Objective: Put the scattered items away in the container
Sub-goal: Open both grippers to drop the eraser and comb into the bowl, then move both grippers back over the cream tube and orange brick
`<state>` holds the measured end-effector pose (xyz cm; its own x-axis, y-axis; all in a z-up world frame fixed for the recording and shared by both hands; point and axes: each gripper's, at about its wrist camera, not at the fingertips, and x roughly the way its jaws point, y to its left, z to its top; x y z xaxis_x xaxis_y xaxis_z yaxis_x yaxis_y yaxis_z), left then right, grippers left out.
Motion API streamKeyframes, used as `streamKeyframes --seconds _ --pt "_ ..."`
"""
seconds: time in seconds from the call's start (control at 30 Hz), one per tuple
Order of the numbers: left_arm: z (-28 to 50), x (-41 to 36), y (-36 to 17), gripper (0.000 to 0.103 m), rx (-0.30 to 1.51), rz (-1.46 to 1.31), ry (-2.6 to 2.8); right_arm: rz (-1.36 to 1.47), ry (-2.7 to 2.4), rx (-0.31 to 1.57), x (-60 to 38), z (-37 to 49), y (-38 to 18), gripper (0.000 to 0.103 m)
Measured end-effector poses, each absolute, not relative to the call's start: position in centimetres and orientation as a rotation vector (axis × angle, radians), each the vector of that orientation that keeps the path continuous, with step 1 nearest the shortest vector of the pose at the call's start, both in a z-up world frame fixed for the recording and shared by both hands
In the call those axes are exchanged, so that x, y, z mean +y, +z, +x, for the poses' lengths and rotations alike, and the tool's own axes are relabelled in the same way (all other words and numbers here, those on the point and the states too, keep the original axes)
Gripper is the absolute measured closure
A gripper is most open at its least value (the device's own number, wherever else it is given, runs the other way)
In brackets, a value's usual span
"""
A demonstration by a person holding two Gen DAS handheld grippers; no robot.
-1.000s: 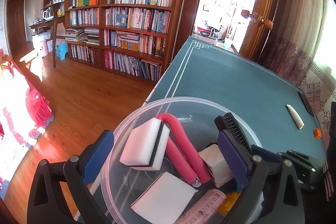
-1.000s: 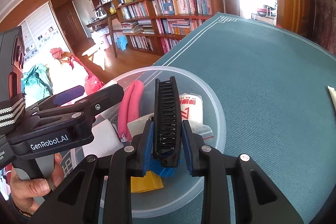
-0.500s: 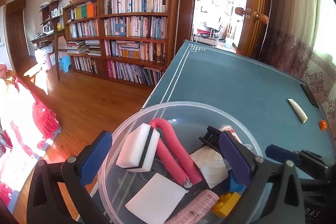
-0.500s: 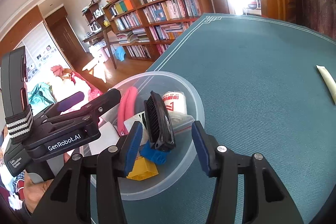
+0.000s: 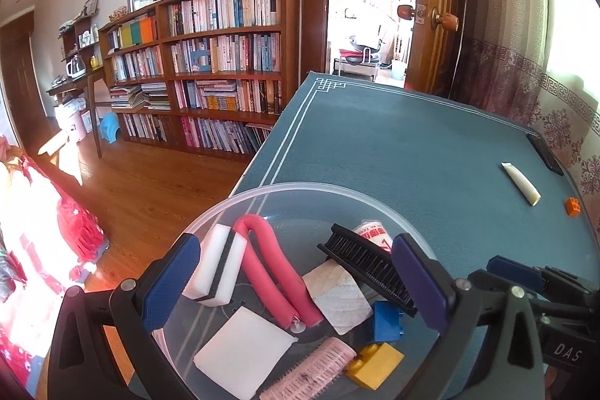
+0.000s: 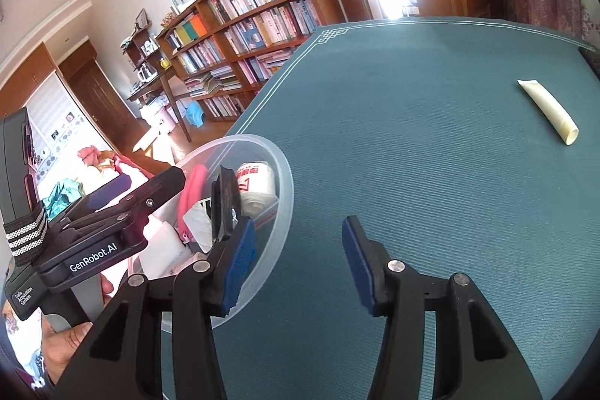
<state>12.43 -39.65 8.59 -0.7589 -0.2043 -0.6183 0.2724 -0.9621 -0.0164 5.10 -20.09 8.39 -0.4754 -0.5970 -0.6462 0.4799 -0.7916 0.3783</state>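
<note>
The right claw (image 6: 296,265) was wide apart and held nothing, its left tip over the rim of the clear bowl (image 6: 283,212) on the counter (image 6: 412,137). The left claw (image 5: 296,283) was apart too, one finger on each side of the bowl, maybe touching it. A black comb (image 5: 367,268) lay inside. Far ahead and to the right of the right claw lay a cream tube (image 6: 549,113). It looked light and squishy, so pinching its middle across the thin way seemed best.

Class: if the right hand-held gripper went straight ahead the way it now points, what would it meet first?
Probably only the bare teal table mat; the cream tube lies off to the right, though depth is unclear.
</note>
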Motion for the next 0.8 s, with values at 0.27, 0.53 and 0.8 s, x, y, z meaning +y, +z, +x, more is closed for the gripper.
streamKeyframes --seconds 0.27,0.53,0.8 --pt "11.7 -37.2 8.8 0.001 0.112 0.964 -2.761 1.097 -2.307 -0.227 -17.1 4.7 7.7 0.05" --pt "10.6 -33.2 8.5 0.001 0.041 1.023 -2.82 1.148 -2.387 -0.287 -12.3 4.2 6.5 0.05" --pt "9.1 -29.1 8.1 0.001 -0.011 1.088 -2.875 1.178 -2.486 -0.34 -7.1 3.4 6.0 0.05"
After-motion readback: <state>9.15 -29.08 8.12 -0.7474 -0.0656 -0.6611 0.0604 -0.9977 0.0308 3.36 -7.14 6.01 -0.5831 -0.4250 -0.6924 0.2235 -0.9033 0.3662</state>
